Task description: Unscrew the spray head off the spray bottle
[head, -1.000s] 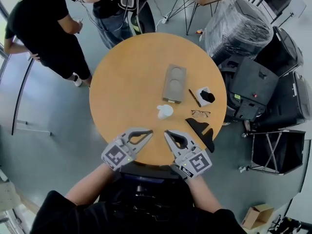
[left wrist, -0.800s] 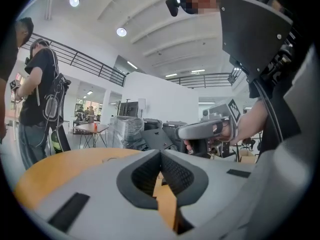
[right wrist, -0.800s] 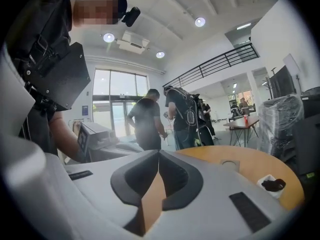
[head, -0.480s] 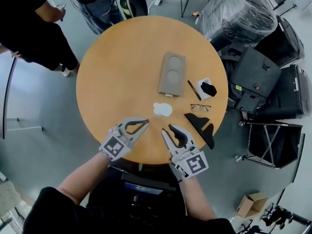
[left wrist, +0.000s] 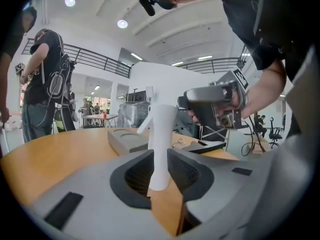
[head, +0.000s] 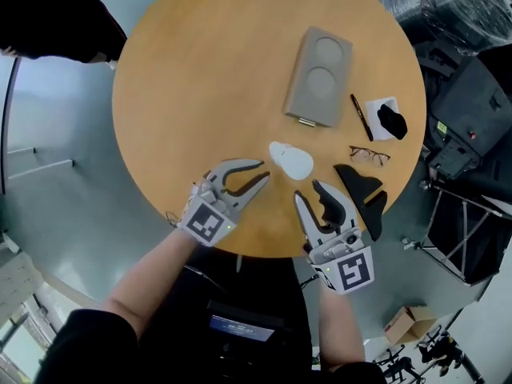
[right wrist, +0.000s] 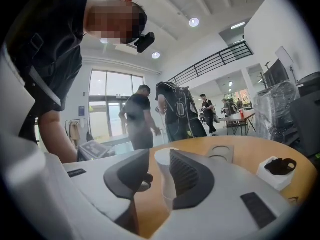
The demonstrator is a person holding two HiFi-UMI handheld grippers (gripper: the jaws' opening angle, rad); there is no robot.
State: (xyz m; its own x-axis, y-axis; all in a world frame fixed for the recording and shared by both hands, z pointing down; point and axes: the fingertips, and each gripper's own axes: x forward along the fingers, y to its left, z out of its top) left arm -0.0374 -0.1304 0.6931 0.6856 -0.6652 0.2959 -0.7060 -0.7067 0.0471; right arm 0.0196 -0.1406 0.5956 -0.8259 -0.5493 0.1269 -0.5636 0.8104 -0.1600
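A small white spray bottle (head: 290,160) stands upright on the round wooden table (head: 200,78), spray head on. My left gripper (head: 262,172) sits just left of it with its tips close to the bottle; the jaws are opening and press on nothing. In the left gripper view the bottle (left wrist: 161,144) rises just past the parted left gripper (left wrist: 160,160). My right gripper (head: 308,190) is in front of the bottle, slightly to the right, jaws also opening, nothing held. In the right gripper view, one finger of my right gripper (right wrist: 159,170) half hides the bottle (right wrist: 165,179).
Behind the bottle lies a grey tray (head: 320,76) with two round recesses. To the right are a pen (head: 361,117), glasses (head: 370,155), a white box (head: 386,118) with a black item, and a black stand (head: 364,190). Black cases (head: 472,110) crowd the table's right side.
Both grippers have moved forward over the table toward the spray bottle. Their jaws, shut a second ago, now stand parted. The head view has dropped closer to the table.
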